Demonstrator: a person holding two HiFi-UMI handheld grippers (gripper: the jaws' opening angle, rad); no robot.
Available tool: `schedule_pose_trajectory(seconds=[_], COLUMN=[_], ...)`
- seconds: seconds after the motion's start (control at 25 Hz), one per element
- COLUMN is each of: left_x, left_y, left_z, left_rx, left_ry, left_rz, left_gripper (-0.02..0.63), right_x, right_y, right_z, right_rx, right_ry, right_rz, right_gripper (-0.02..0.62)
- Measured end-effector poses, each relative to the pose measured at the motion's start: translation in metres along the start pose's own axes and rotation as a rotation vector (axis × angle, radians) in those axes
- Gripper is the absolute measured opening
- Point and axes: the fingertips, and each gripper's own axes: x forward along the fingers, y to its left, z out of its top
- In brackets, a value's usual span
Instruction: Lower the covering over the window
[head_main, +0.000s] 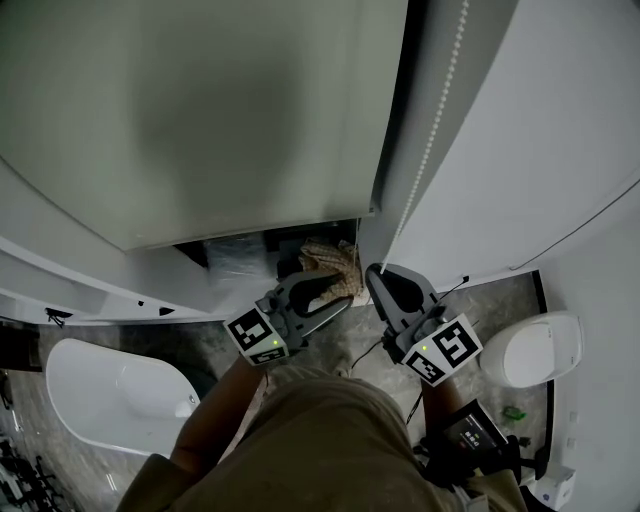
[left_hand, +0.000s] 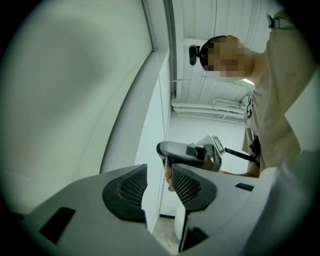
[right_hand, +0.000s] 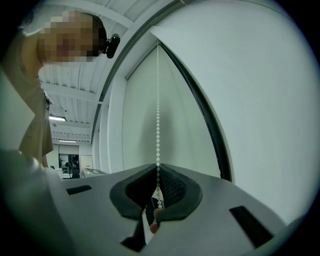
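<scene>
Pale grey-green fabric fills most of the head view: the roller blind (head_main: 220, 120) hangs flat over the window, and its straight bottom edge runs across the picture. Below that edge a dark uncovered strip of window (head_main: 235, 255) shows. The blind's top and its roller are cut off by the upper edge of the picture. In the left gripper view the blind (left_hand: 60, 100) is a broad blurred surface at the left.

Right of the blind's dark frame hangs the bead chain (head_main: 430, 140). Its long axis is vertical, though the head view shows it slanting from the upper right down to the grippers. Its upper end is out of the picture.

White rounded fixtures stand on the mottled grey floor (head_main: 500, 300), one (head_main: 120, 400) at lower left and one (head_main: 540, 350) at right; I cannot tell what they are. The person's beige clothing hides the ground between them.

The right gripper (head_main: 385, 280) points about level. Its own view shows the chain (right_hand: 158, 110) dropping straight into the jaws, and the right gripper (right_hand: 156, 205) is pinched together on the beads.

The left gripper (head_main: 335, 295) sits just beside it and a little lower. Its jaws stand apart (left_hand: 160, 187), with the chain (left_hand: 163, 165) running between them and the pads not pressing it.

A crumpled tan thing (head_main: 330, 262) lies beyond the jaws, too small to identify.
</scene>
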Motion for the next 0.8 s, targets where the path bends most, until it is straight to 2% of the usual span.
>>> schedule_pose_trajectory(seconds=[0.16, 0.32, 0.36, 0.4, 0.52, 0.56, 0.64, 0.68, 0.8], left_x=[0.014, 0.037, 0.038, 0.036, 0.029, 0.025, 0.017, 0.013, 0.014], left_y=[0.005, 0.007, 0.007, 0.006, 0.003, 0.004, 0.012, 0.016, 0.01], left_z=[0.045, 0.052, 0.049, 0.047, 0.048, 0.049, 0.049, 0.048, 0.032], left_rx=[0.037, 0.022, 0.023, 0.019, 0.005, 0.018, 0.044, 0.05, 0.059], left_ry=[-0.07, -0.034, -0.025, -0.027, -0.071, -0.083, -0.093, -0.09, -0.043], left_rz=[0.013, -0.001, -0.004, -0.009, -0.015, -0.002, 0.034, 0.046, 0.032], left_gripper=[0.149, 0.147, 0.068, 0.023, 0.017, 0.017, 0.017, 0.015, 0.015], right_x=[0.01, 0.013, 0.013, 0.013, 0.004, 0.0, -0.007, -0.01, -0.01], right_y=[0.002, 0.013, 0.015, 0.017, 0.014, 0.011, 0.007, 0.005, 0.006], right_z=[-0.042, -0.061, -0.06, -0.06, -0.057, -0.055, -0.047, -0.041, -0.012], right_rx=[0.025, 0.06, 0.063, 0.068, 0.092, 0.108, 0.165, 0.2, 0.235], right_ry=[0.089, 0.14, 0.142, 0.141, 0.11, 0.093, 0.053, 0.032, -0.031], right_rz=[0.024, 0.065, 0.073, 0.08, 0.115, 0.133, 0.176, 0.19, 0.166], right_gripper=[0.012, 0.012, 0.012, 0.012, 0.014, 0.028, 0.159, 0.184, 0.186])
